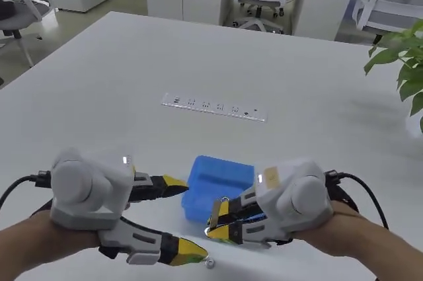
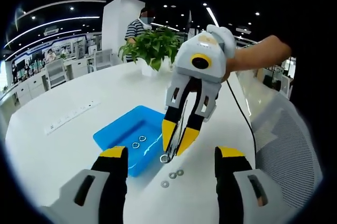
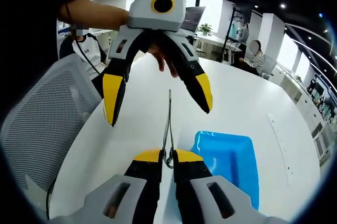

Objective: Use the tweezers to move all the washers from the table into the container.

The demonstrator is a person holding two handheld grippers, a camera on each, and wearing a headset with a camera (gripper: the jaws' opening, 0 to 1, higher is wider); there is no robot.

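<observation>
Nearest the person, one washer is mid-transfer.
Idle, the left gripper gapes wide; the right gripper is clamped on the tweezers, whose tips seem to pinch that washer at the near wall of the blue container. Three more washers lie on the table just beside it, two inside. Next, likely: lift over the wall, relax the squeeze.
</observation>
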